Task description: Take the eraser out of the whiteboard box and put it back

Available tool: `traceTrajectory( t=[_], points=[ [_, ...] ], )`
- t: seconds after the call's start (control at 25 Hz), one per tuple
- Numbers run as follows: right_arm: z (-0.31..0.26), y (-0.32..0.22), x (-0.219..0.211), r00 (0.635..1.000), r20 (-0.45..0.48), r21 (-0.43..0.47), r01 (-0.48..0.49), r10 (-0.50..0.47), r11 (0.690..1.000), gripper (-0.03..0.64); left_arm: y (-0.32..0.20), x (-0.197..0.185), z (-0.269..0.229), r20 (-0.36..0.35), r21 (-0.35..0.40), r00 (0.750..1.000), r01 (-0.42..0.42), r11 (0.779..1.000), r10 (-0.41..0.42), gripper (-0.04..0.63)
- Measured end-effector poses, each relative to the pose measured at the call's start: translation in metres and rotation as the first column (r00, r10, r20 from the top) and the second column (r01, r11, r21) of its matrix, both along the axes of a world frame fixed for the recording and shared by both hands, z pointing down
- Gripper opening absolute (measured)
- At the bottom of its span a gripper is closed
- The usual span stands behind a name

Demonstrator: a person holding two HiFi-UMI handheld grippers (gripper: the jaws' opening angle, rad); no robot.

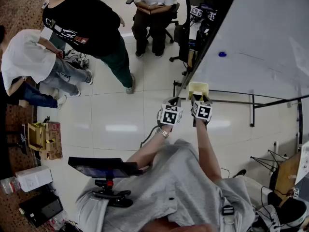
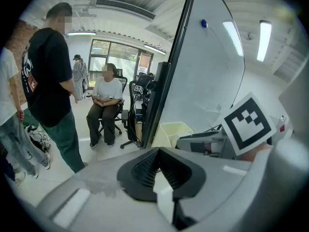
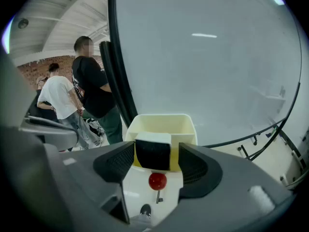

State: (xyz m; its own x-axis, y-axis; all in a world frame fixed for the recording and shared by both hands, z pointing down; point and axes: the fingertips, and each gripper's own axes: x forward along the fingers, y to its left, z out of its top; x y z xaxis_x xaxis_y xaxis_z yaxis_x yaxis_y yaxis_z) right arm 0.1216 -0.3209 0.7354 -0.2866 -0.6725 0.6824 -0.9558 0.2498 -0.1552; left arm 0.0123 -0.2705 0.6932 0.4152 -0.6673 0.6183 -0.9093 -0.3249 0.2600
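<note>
Presently the right gripper (image 3: 157, 148) had its jaws wide apart with the eraser (image 3: 152, 154) standing between them, black felt face toward the camera, white back on top. The pad at 9 o'clock lay right against the eraser's edge. At 3 o'clock a thin strip of cream showed between the eraser and the other pad, so no clamp was read there. The eraser sat at the near edge of the whiteboard box (image 3: 161, 122), covering the middle of its front wall; whether it rested on the rim could not be told. The box was cream and open-topped, set against the lower edge of the whiteboard (image 3: 207, 66), at 12 o'clock from the jaws. At 6 o'clock under the eraser hung a small red ball (image 3: 157, 181).

On the left gripper (image 2: 159, 151) the pads were closed tip to tip, nothing between them. Its view showed the box at 1 o'clock from its tips and the right gripper's marker cube (image 2: 248, 124) at 3 o'clock, near but apart.

Head view: both grippers side by side, tilted downward, the box at 12 o'clock just beyond their tips. Noted a blue magnet (image 1: 222, 54) on the board at 1 o'clock from the box. On the tiled floor (image 1: 111, 124), between 10 and 12 o'clock, were a standing person (image 1: 87, 25) in a black shirt and a seated person (image 1: 154, 8) on an office chair, both well apart from the box
</note>
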Motion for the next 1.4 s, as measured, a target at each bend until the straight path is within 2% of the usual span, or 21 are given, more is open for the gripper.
traceTrajectory(
  t=[0.32, 0.52, 0.68, 0.84, 0.92, 1.2, 1.4],
  points=[
    [0.015, -0.006, -0.008, 0.999, -0.036, -0.094, 0.036, -0.039, 0.995, 0.281, -0.028, 0.014, -0.003, -0.011, -0.005, 1.0, -0.018, 1.0, 0.018, 0.006],
    [-0.027, 0.005, -0.007, 0.995, 0.049, -0.084, 0.088, -0.084, 0.993, 0.279, -0.043, 0.017, -0.007, -0.01, 0.0, 1.0, -0.002, 1.0, 0.002, 0.006],
    [-0.088, -0.004, -0.001, 0.991, 0.099, 0.017, 0.09, -0.091, 0.996, 0.279, -0.05, 0.013, -0.007, -0.009, 0.004, 1.0, 0.017, 1.0, -0.017, 0.006],
    [-0.131, -0.029, 0.006, 0.991, 0.127, 0.163, 0.025, -0.046, 0.986, 0.278, -0.05, 0.01, -0.007, -0.017, 0.003, 0.999, 0.03, 1.0, -0.03, 0.006],
    [-0.119, -0.039, 0.007, 0.992, 0.119, 0.158, 0.015, -0.034, 0.987, 0.278, -0.046, 0.011, -0.005, -0.021, 0.001, 0.999, 0.025, 1.0, -0.025, 0.006],
    [-0.032, -0.043, -0.005, 0.997, 0.043, 0.012, 0.056, -0.056, 0.998, 0.279, -0.029, 0.002, -0.007, -0.029, 0.009, 0.999, 0.027, 1.0, -0.027, 0.006],
    [-0.027, -0.04, -0.009, 0.998, -0.013, 0.009, 0.06, -0.06, 0.998, 0.298, -0.011, -0.005, -0.005, -0.044, 0.002, 0.999, 0.019, 1.0, -0.019, 0.006]
  ],
)
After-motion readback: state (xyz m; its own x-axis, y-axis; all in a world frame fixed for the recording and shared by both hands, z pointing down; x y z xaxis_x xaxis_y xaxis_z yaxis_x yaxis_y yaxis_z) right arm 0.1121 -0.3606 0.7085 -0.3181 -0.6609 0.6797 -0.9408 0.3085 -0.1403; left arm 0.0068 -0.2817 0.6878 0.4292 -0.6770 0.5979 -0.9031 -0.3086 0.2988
